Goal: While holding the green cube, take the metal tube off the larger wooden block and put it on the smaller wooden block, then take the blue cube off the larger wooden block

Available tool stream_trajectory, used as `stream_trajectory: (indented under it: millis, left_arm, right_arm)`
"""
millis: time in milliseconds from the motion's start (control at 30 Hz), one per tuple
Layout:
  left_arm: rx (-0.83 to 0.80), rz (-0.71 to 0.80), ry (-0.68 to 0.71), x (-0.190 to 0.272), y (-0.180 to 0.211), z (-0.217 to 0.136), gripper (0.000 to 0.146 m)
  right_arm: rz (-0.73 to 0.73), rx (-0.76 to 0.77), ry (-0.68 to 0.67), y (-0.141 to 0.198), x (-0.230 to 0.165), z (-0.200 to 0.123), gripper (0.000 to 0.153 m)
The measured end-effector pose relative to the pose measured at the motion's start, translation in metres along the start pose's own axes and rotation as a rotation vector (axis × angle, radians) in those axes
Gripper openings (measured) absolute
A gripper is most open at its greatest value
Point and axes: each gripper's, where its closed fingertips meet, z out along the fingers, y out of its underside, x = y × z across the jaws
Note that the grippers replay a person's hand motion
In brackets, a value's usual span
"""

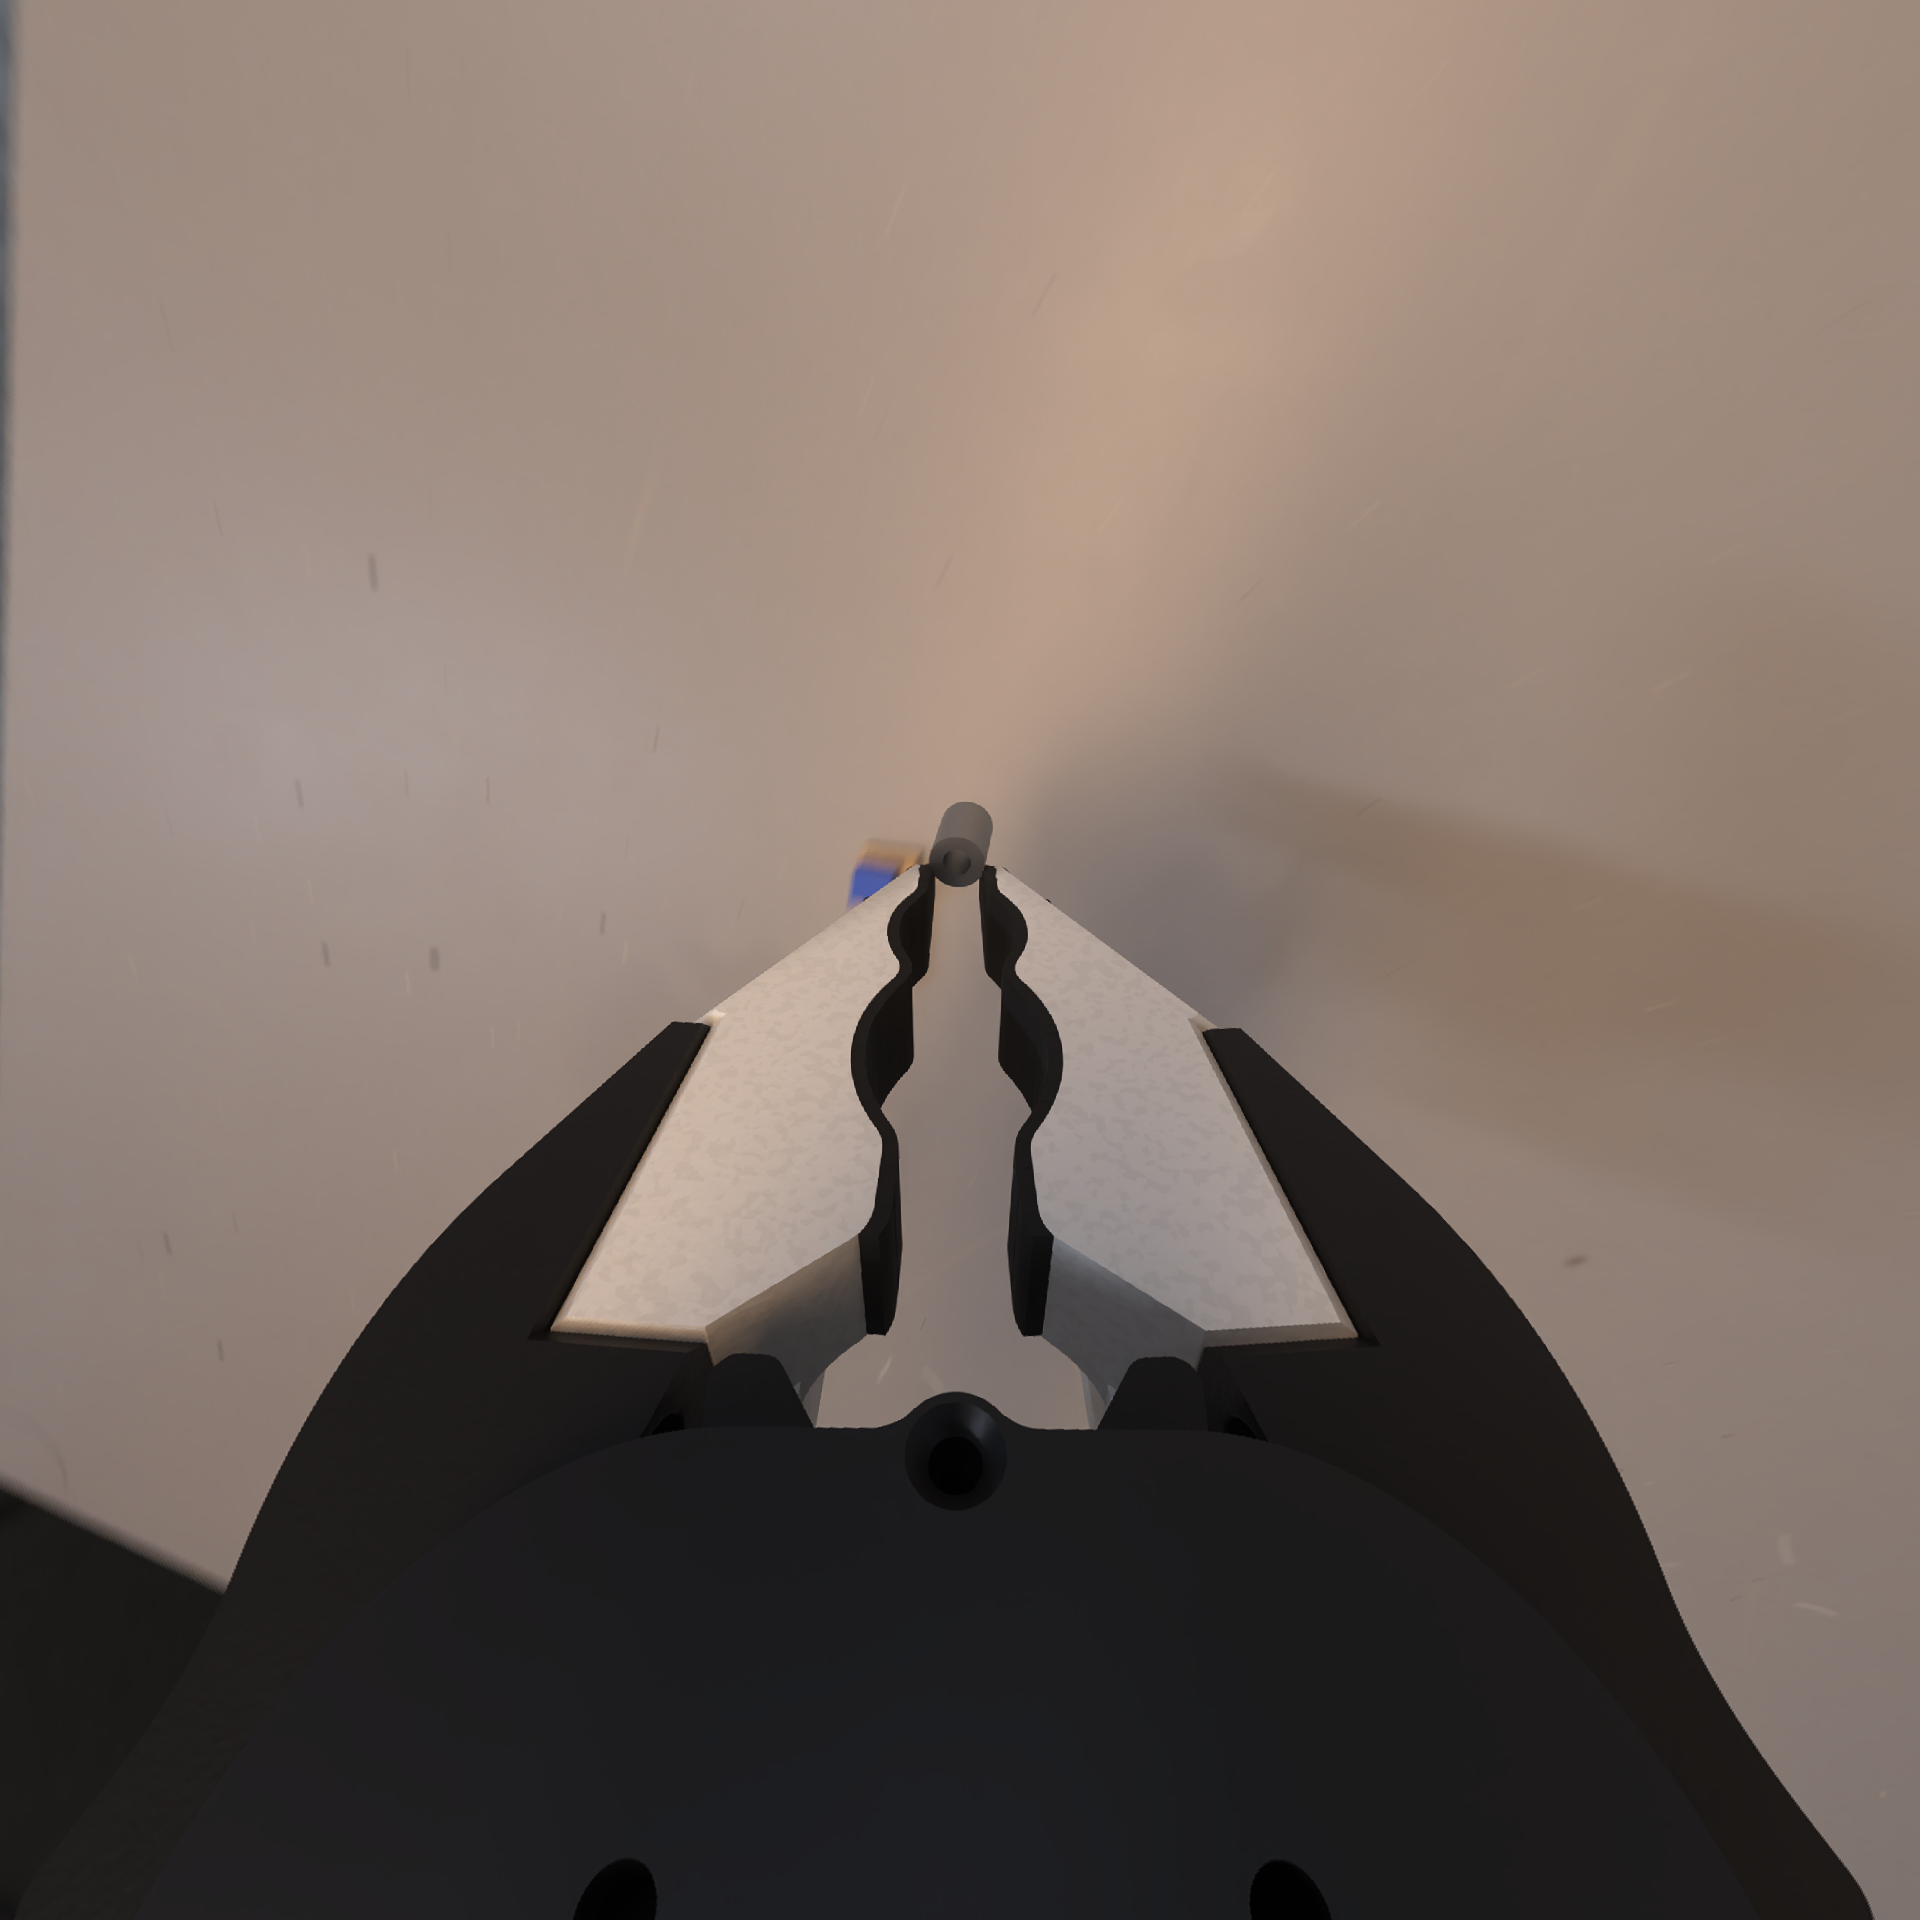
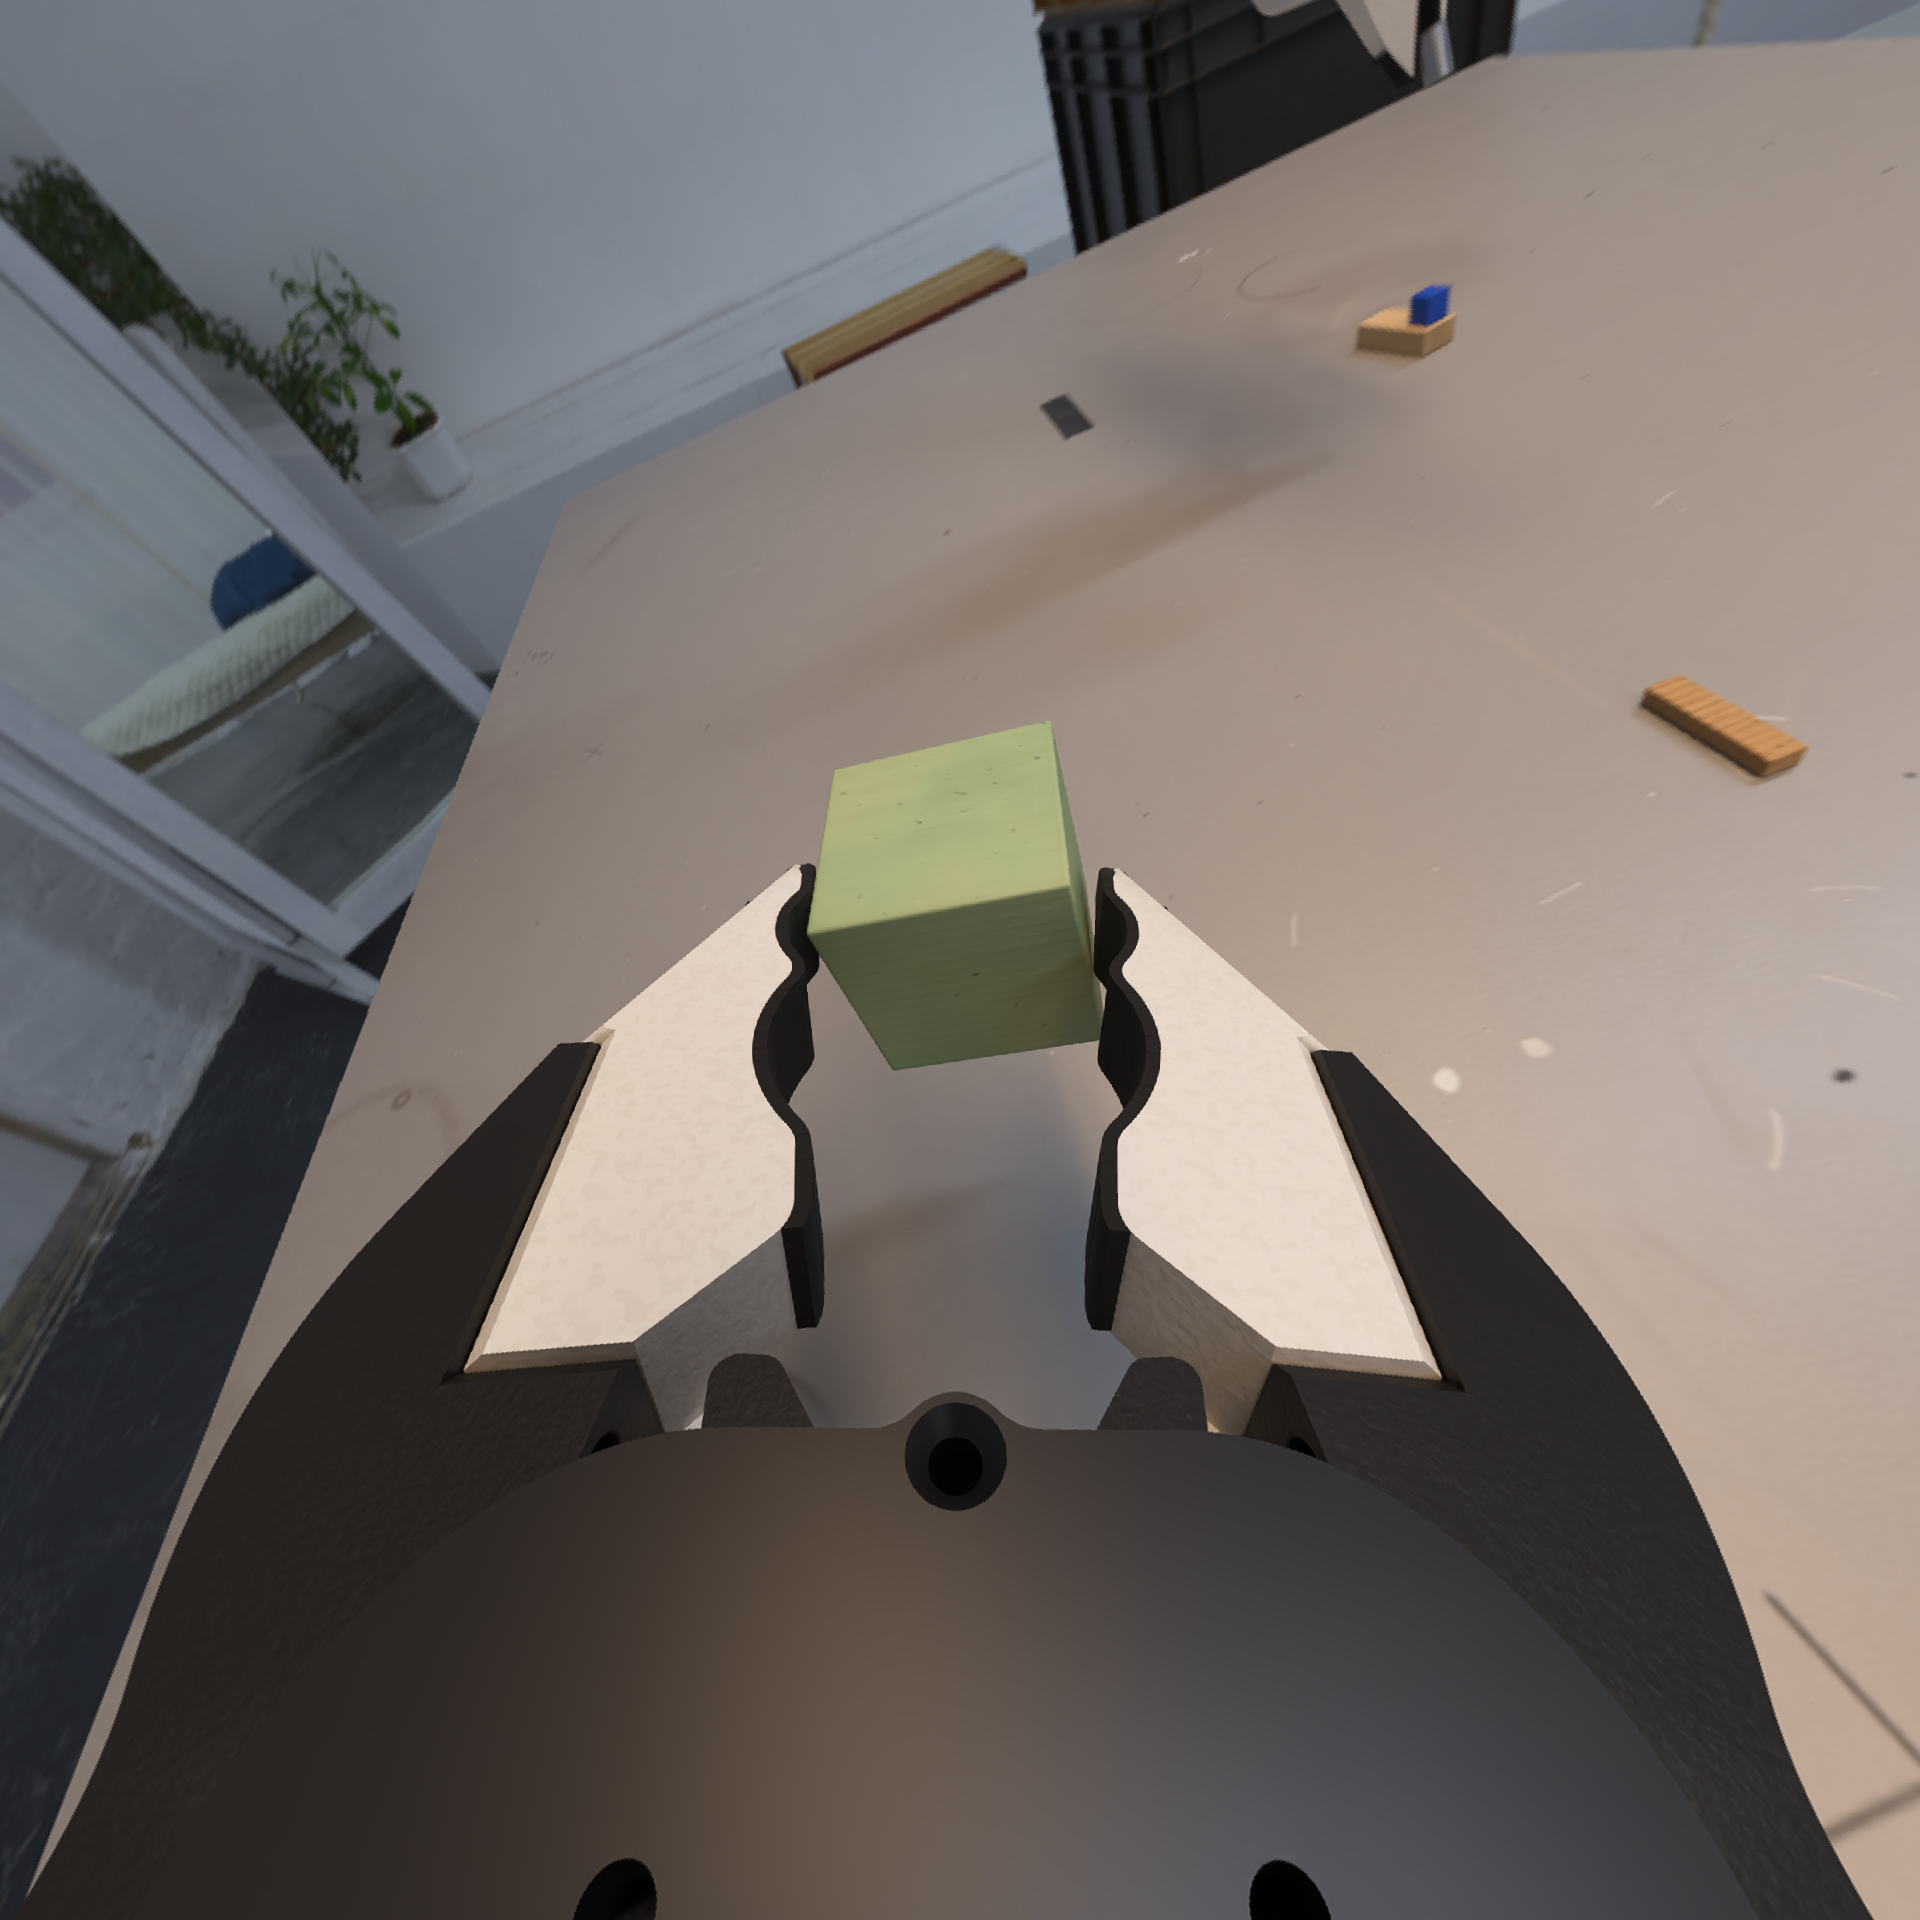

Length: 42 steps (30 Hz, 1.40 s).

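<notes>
My left gripper point(image 1: 958, 883) is shut on the grey metal tube point(image 1: 961, 844), pinched at the fingertips, above the beige table. The blue cube point(image 1: 869, 879) and a sliver of wood peek out just left of the fingertips. In the right wrist view, my right gripper point(image 2: 956, 883) is shut on the green cube point(image 2: 951, 894) and holds it above the table. Far off to the right, the blue cube point(image 2: 1430, 303) sits on the larger, pale wooden block point(image 2: 1397, 335), with no tube on it. The smaller, orange-brown wooden block point(image 2: 1725, 724) lies nearer, on the right.
The table's left edge point(image 2: 520, 644) drops to a dark floor beside a glass door. A black crate point(image 2: 1143, 125) and a striped wooden bench point(image 2: 904, 312) stand beyond the far edge. A small dark patch point(image 2: 1067, 418) lies on the table.
</notes>
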Motion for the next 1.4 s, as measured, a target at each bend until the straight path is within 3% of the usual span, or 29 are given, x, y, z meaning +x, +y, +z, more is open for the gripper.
stream_trajectory:
  millis: [67,133,267,400,567,800,833,867,900,967,1067,1167,1300,1400]
  left_arm:
    - [0.087,0.080,0.037,0.029,-0.047,-0.016,0.008]
    - [0.091,0.194,0.078,0.065,-0.093,-0.010,0.008]
    - [-0.040,0.342,0.147,0.129,-0.156,0.052,0.008]
    - [-0.161,0.305,0.170,0.150,-0.178,0.112,0.008]
    - [-0.194,0.292,0.211,0.162,-0.183,0.137,0.008]
    - [-0.173,0.281,0.194,0.171,-0.189,0.144,0.008]
    - [-0.164,0.267,0.192,0.172,-0.189,0.141,0.012]
    - [-0.146,0.254,0.195,0.173,-0.190,0.134,0.036]
    - [-0.101,0.237,0.194,0.171,-0.192,0.120,0.049]
    - [0.065,0.178,0.173,0.159,-0.193,0.072,0.053]
    - [0.231,0.075,0.078,0.116,-0.159,-0.006,0.055]
    - [0.205,0.076,-0.076,0.062,-0.091,-0.042,0.055]
    - [0.010,0.128,-0.124,0.010,-0.005,-0.013,0.048]
    - [-0.101,0.133,-0.060,-0.008,0.030,0.025,0.048]
  right_arm:
    - [0.009,0.031,0.019,-0.005,0.004,-0.002,0.053]
    - [0.013,0.037,0.021,-0.005,0.004,-0.003,0.053]
    - [-0.013,0.006,0.042,0.002,0.005,-0.003,0.053]
    - [-0.011,-0.008,0.052,0.006,0.006,-0.005,0.053]
    - [-0.003,-0.003,0.050,0.008,0.004,-0.007,0.053]
    - [0.004,-0.004,0.030,0.009,0.002,-0.006,0.053]
    - [0.004,-0.007,0.027,0.010,0.001,-0.006,0.053]
    - [0.005,-0.010,0.025,0.010,0.001,-0.006,0.053]
    - [0.006,-0.010,0.023,0.011,0.001,-0.006,0.053]
    - [0.010,-0.009,0.022,0.011,0.001,-0.007,0.053]
    - [0.020,-0.008,0.022,0.012,0.002,-0.007,0.053]
    - [0.021,-0.023,0.019,0.015,0.002,-0.004,0.053]
    - [0.022,-0.036,0.013,0.016,0.002,0.001,0.053]
    - [0.020,-0.041,0.006,0.015,0.001,0.005,0.053]
